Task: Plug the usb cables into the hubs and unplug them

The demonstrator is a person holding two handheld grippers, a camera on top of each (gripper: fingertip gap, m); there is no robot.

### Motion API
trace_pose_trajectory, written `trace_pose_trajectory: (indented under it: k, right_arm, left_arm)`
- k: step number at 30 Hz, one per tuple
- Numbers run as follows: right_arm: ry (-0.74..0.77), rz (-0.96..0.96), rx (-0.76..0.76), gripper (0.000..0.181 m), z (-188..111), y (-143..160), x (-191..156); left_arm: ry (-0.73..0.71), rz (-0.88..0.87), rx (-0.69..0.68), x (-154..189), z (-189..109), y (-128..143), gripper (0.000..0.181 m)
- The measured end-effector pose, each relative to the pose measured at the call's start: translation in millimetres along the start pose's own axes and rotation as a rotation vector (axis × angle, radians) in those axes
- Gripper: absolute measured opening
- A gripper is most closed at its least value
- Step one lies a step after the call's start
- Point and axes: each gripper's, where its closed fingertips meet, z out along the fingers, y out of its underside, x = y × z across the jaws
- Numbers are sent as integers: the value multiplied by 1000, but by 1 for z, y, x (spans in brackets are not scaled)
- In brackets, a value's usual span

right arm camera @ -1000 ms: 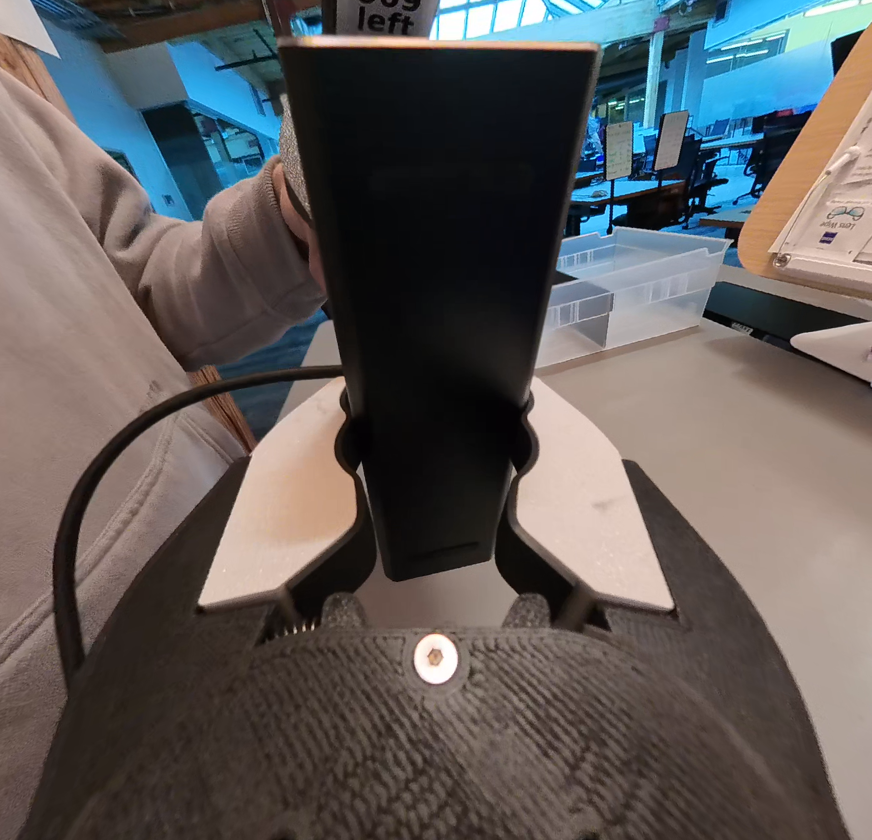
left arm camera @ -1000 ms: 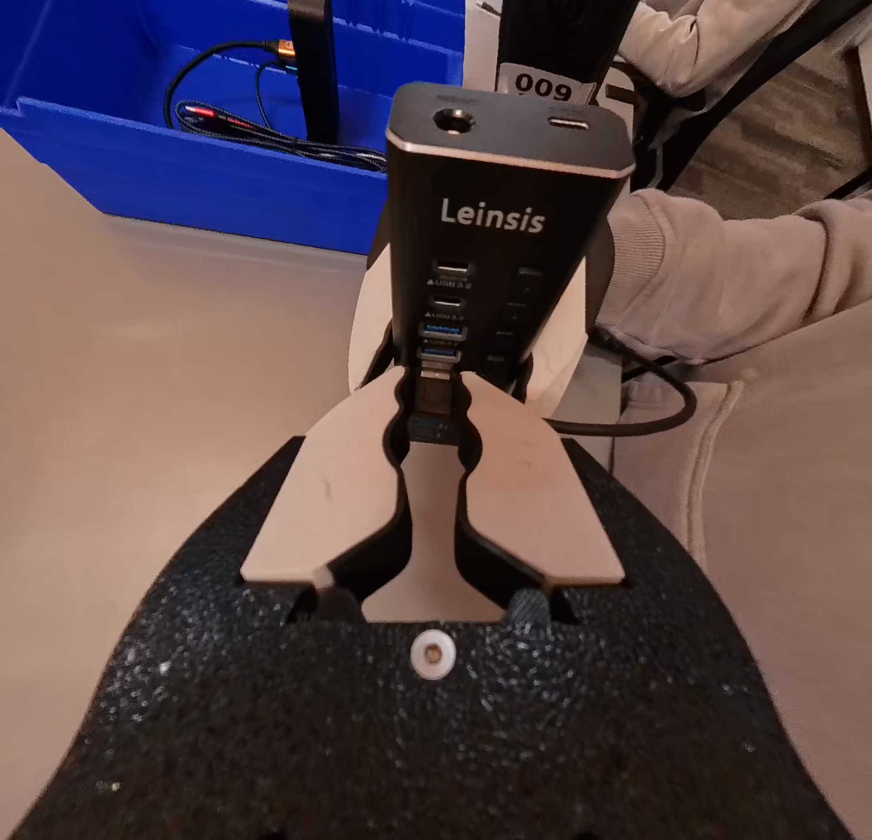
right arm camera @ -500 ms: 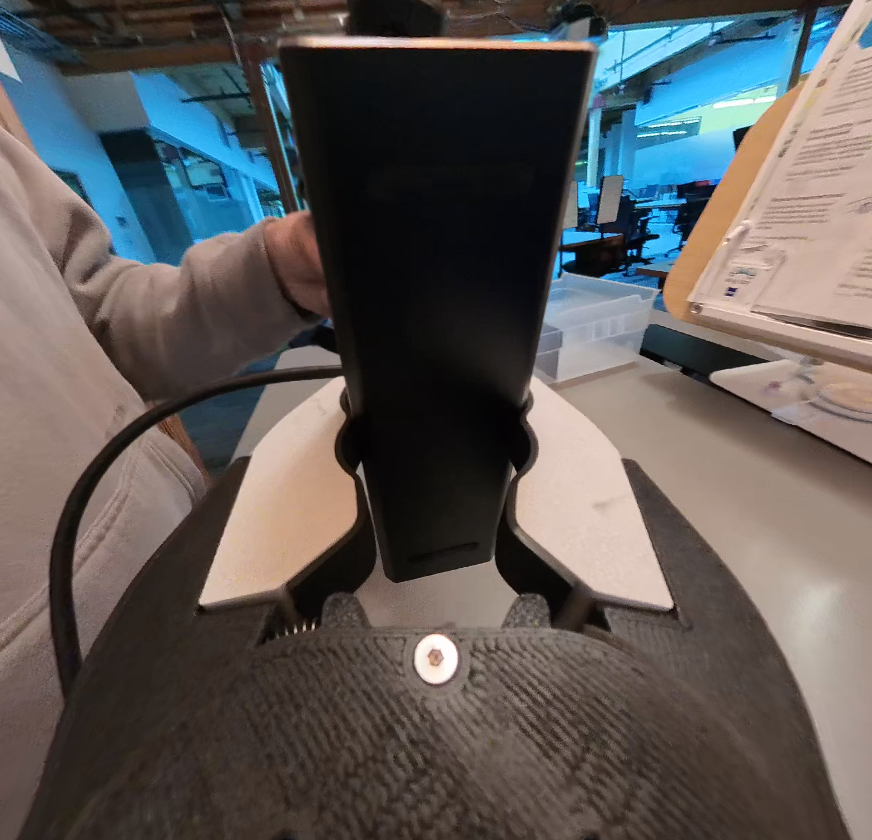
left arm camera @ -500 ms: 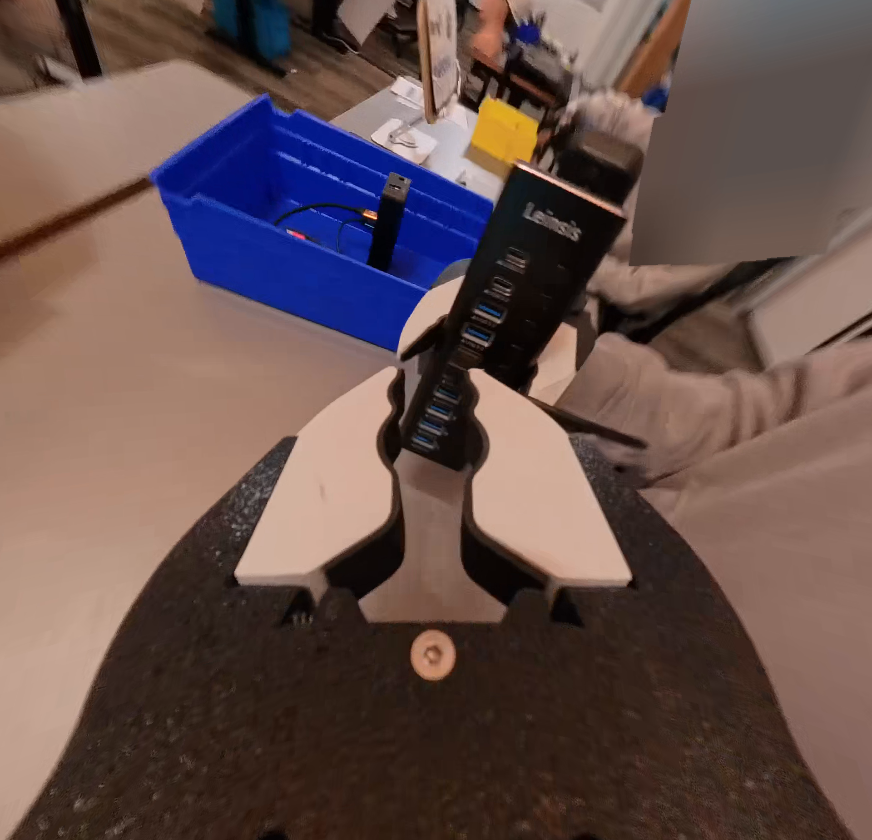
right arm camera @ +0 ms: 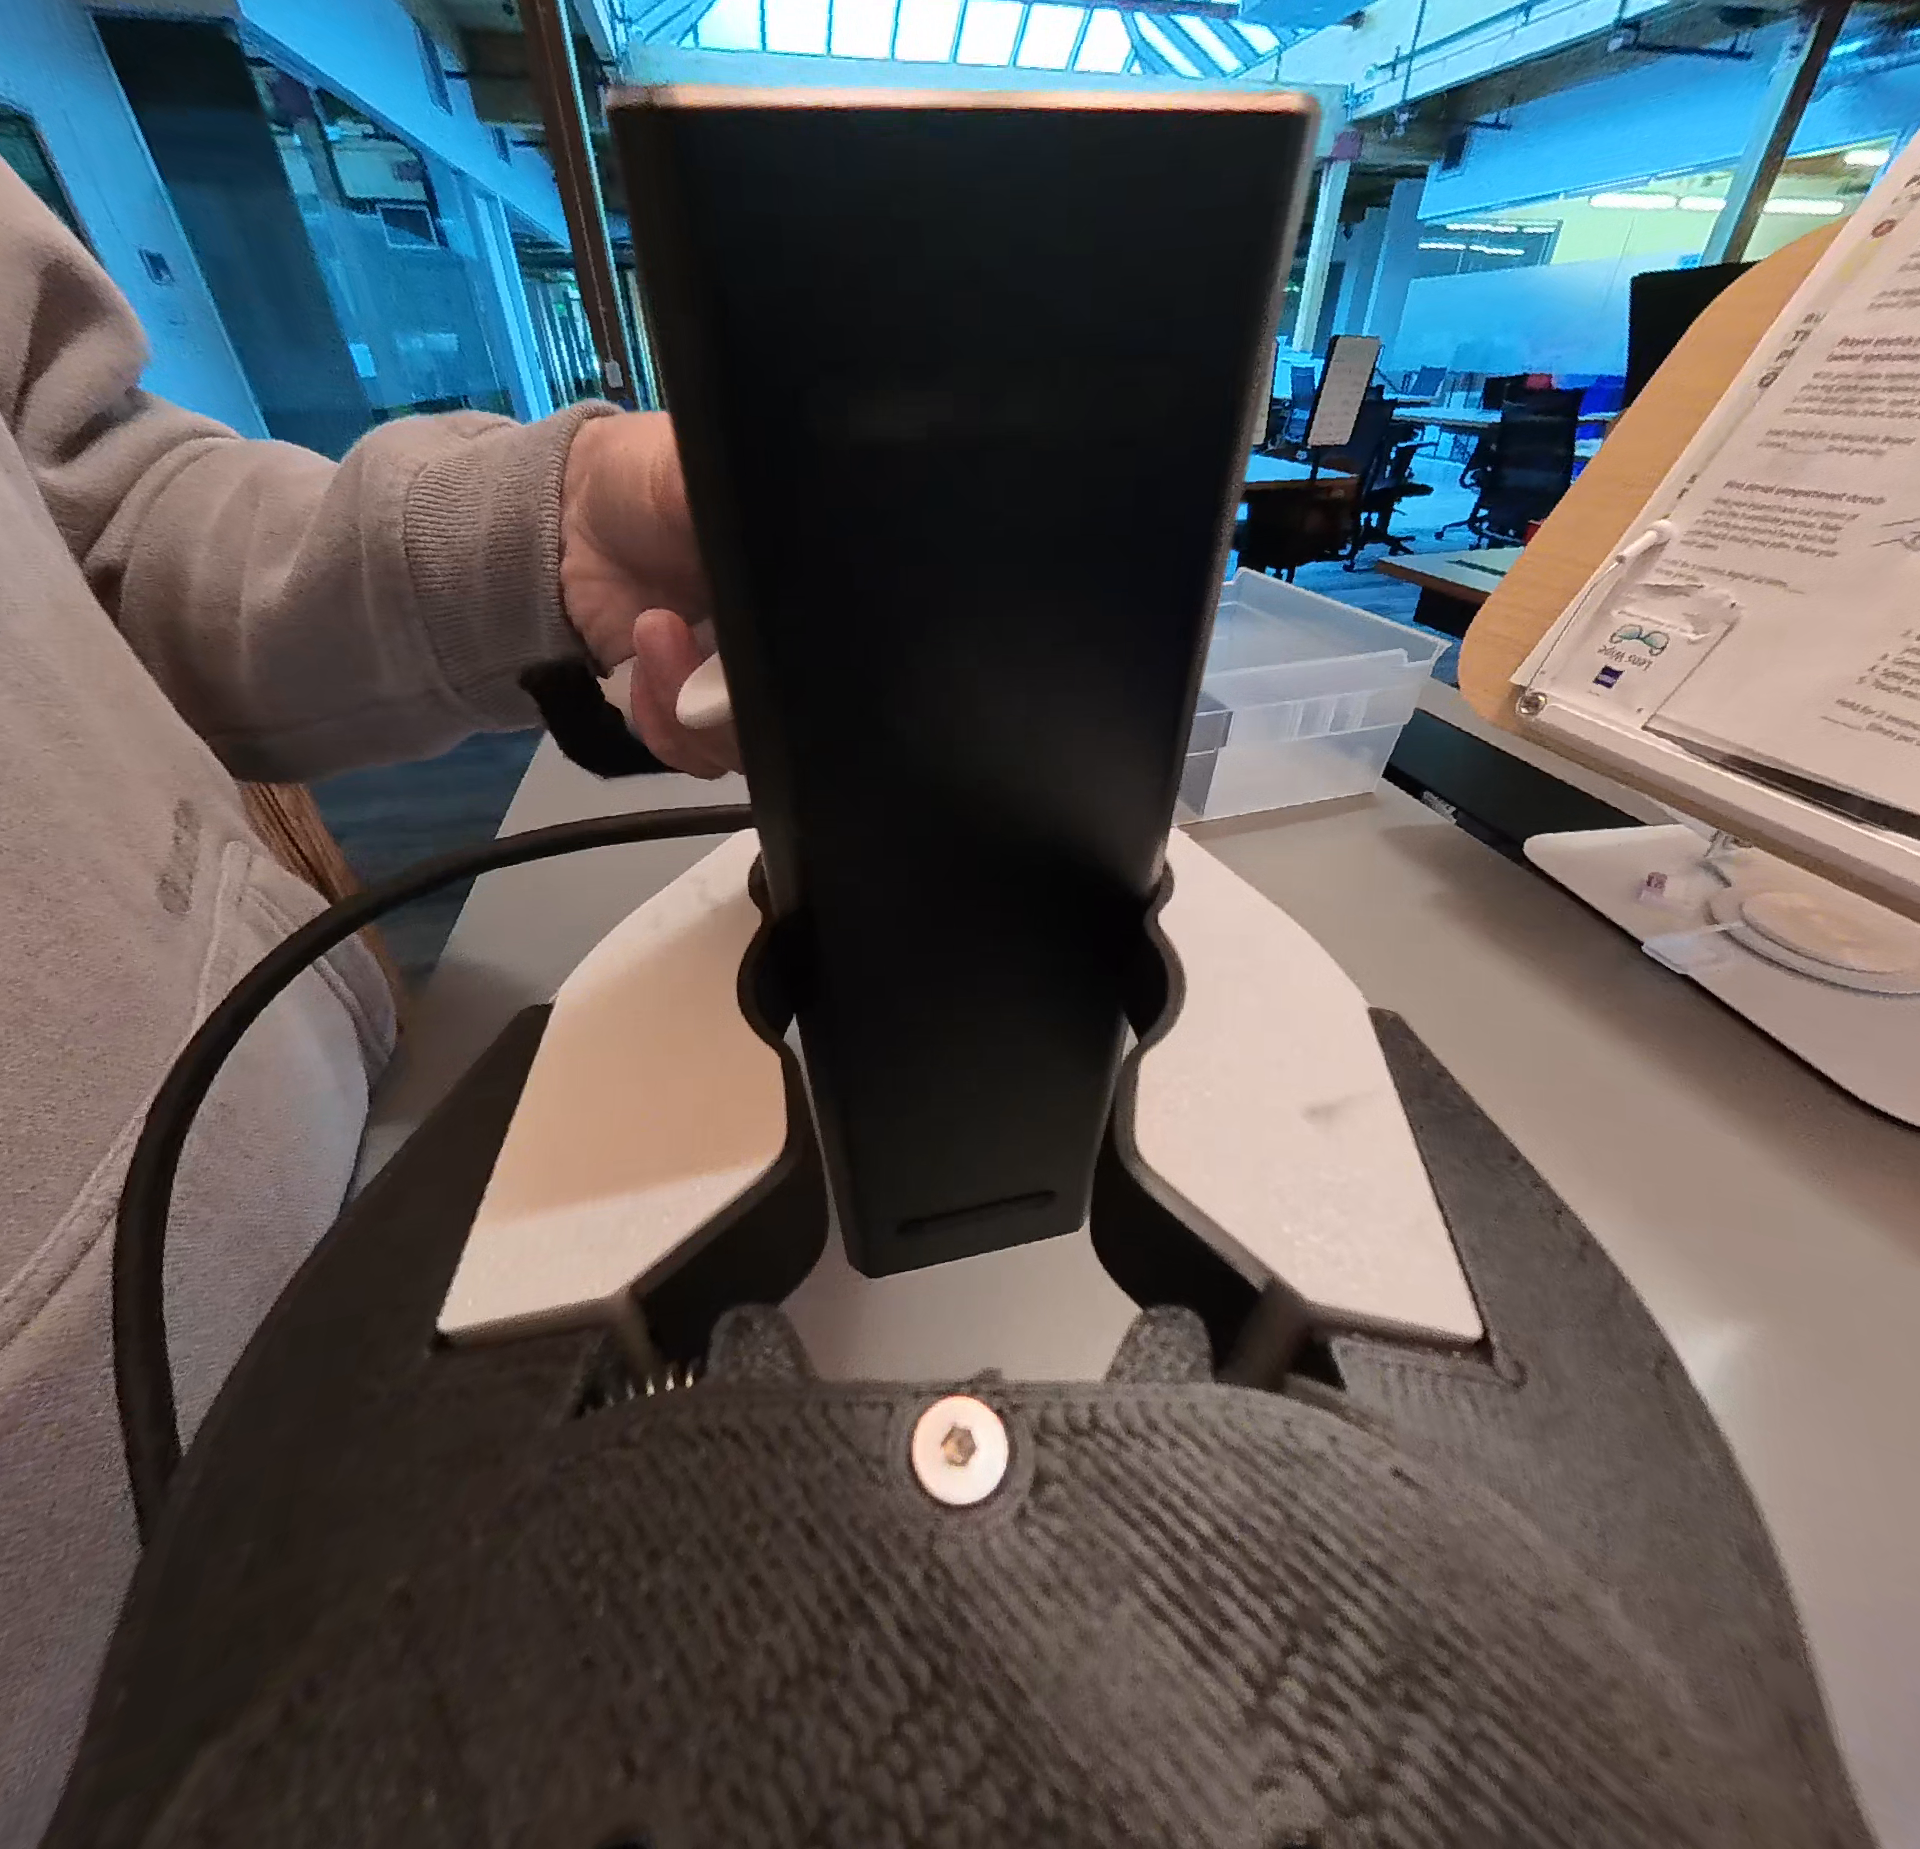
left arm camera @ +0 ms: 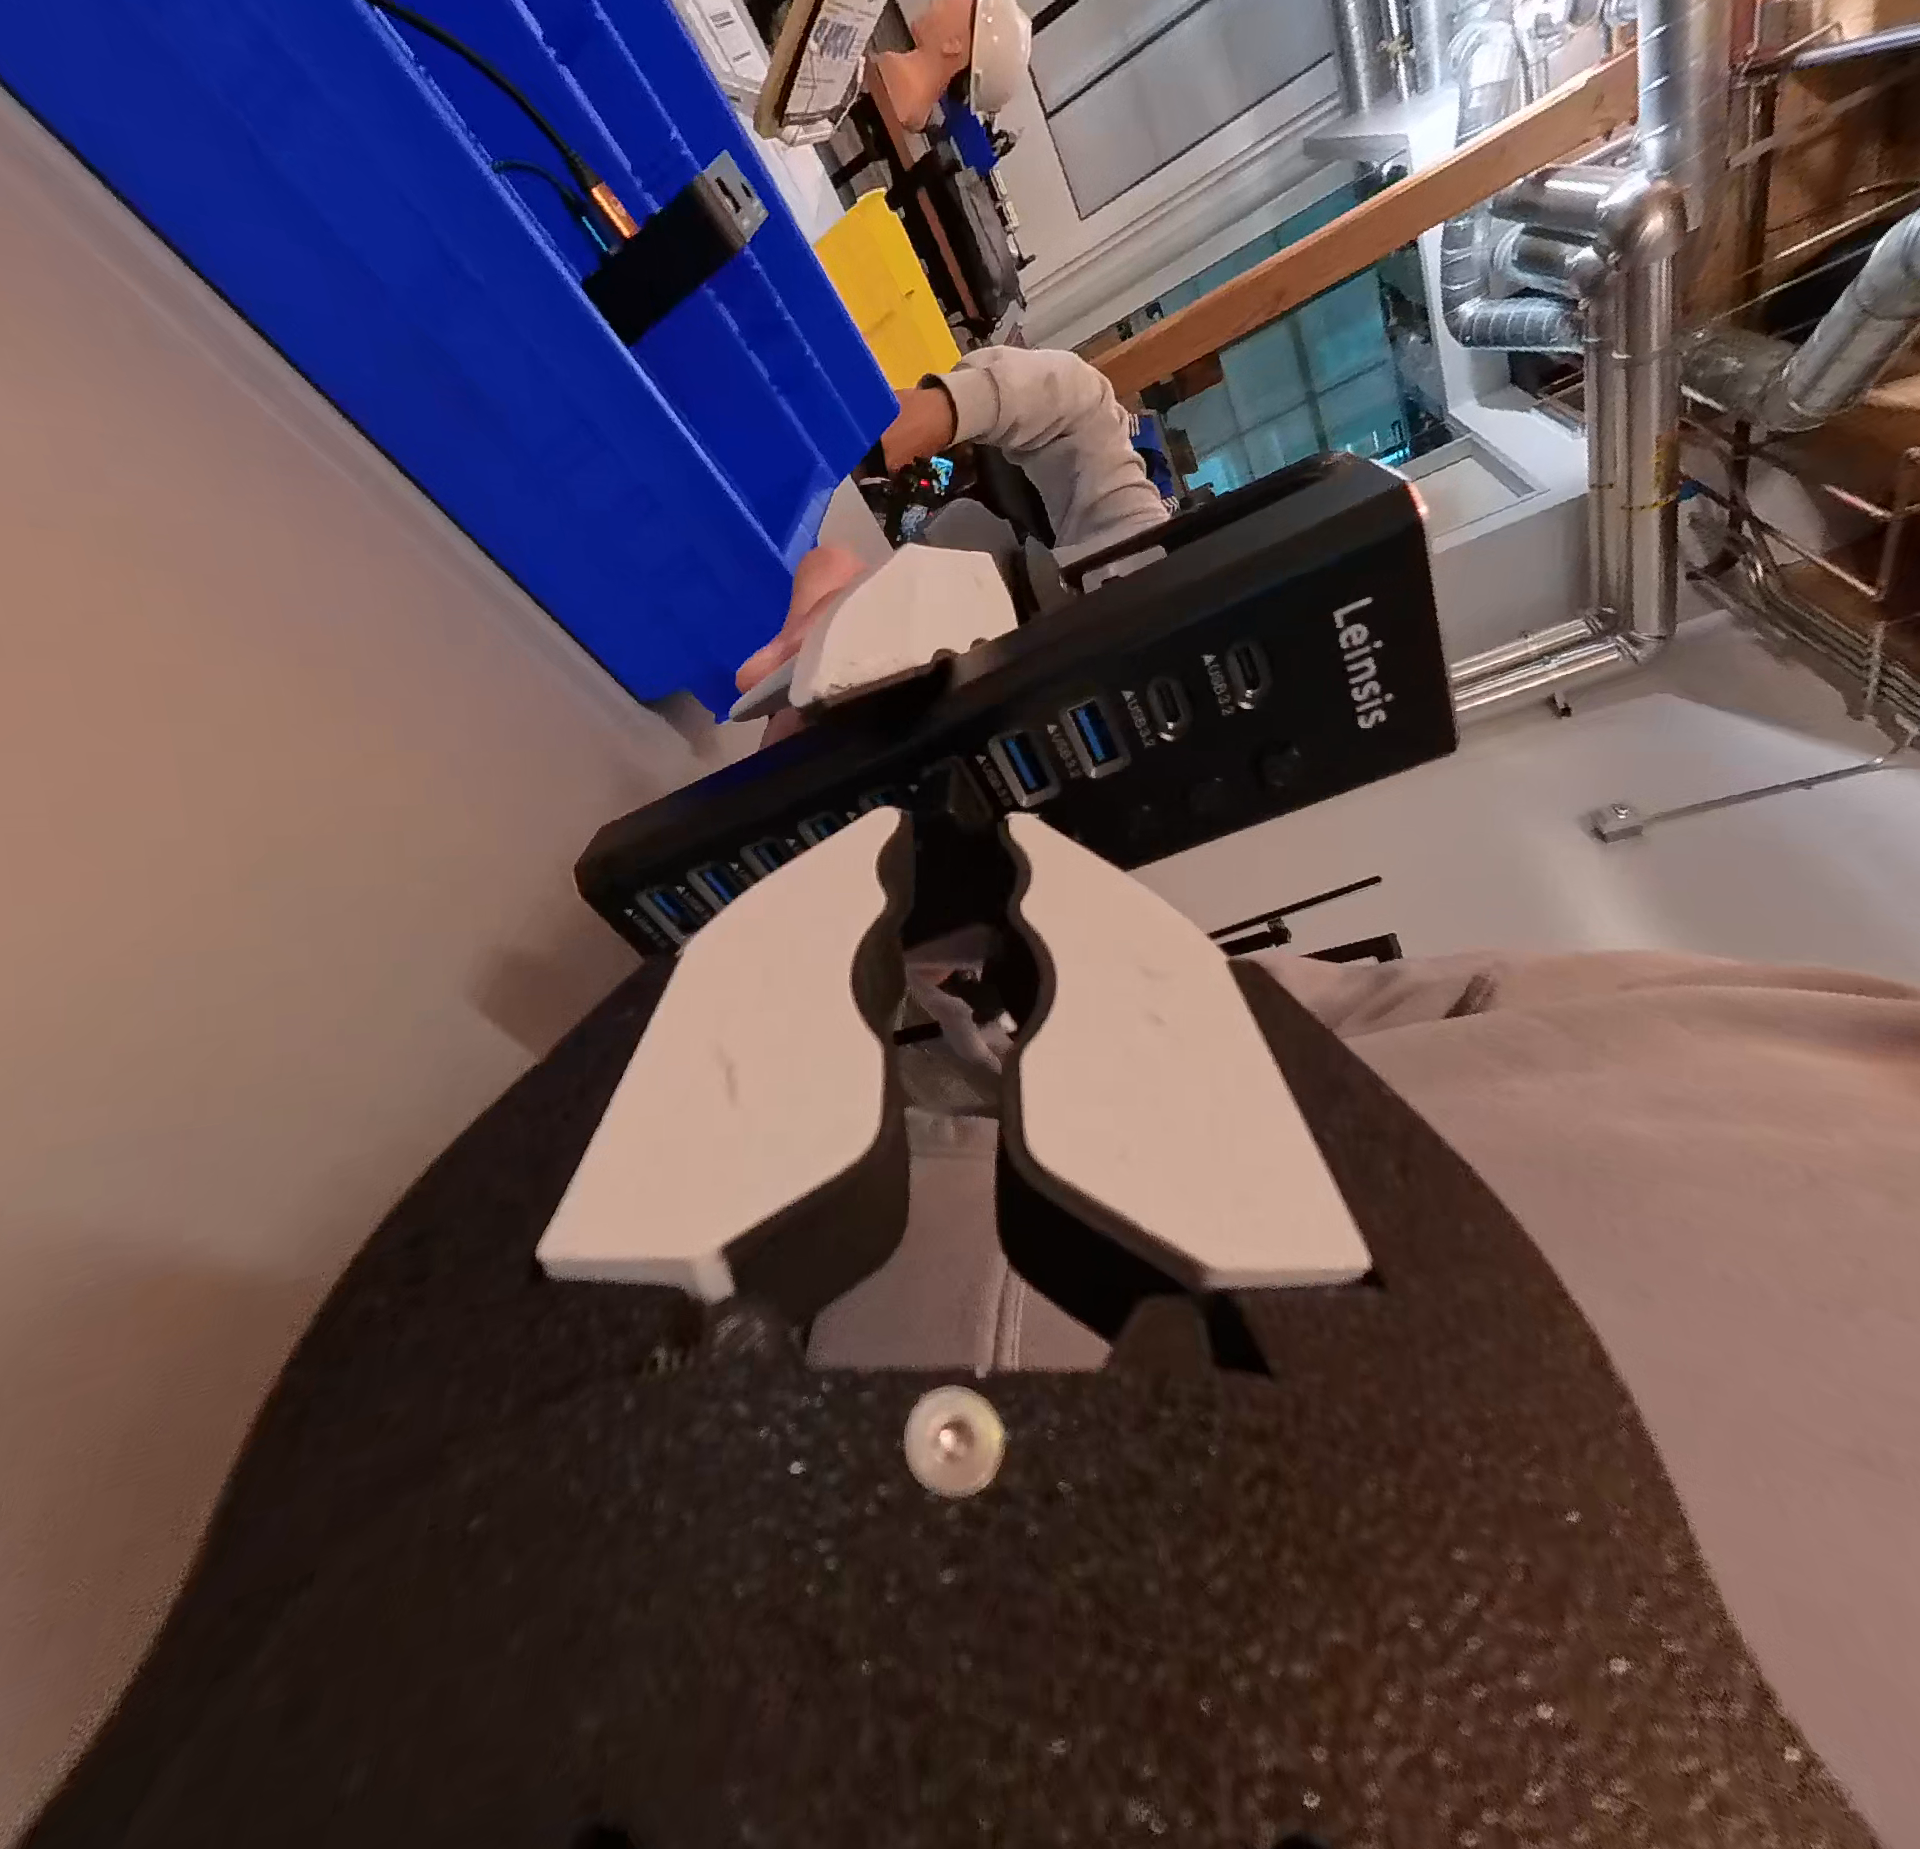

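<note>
My right gripper (right arm camera: 961, 885) is shut on the lower part of a long black USB hub (right arm camera: 966, 552) and holds it upright above the table; only its plain back shows. In the left wrist view the hub (left arm camera: 1195, 719) lies across the picture with its row of blue and small ports facing me, and a white finger of the right gripper (left arm camera: 904, 625) clamps its far edge. My left gripper (left arm camera: 951, 833) is shut on a black USB plug (left arm camera: 951, 880) whose tip meets the port row. Its black cable (right arm camera: 208, 1051) loops at the left.
A blue bin (left arm camera: 416, 293) stands behind on the grey table (right arm camera: 1558, 1124), holding a small black hub (left arm camera: 675, 251) with an orange-tipped cable. A clear plastic bin (right arm camera: 1309, 698) and a paper stand (right arm camera: 1714, 552) are at the right. The person's sweater fills the near side.
The left wrist view has rolled about a quarter turn, so the hub now lies across it instead of upright. Both gripper holds are unchanged. The hub has been tilted and lifted slightly.
</note>
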Motion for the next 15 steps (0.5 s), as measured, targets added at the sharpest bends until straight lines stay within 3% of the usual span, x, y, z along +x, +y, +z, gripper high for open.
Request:
trace_pose_trajectory:
  k: [15]
  right_arm:
    - [48, -15, -89, 64, 4, 16, 7]
  left_arm:
    - [7, -73, 24, -16, 0, 0, 10]
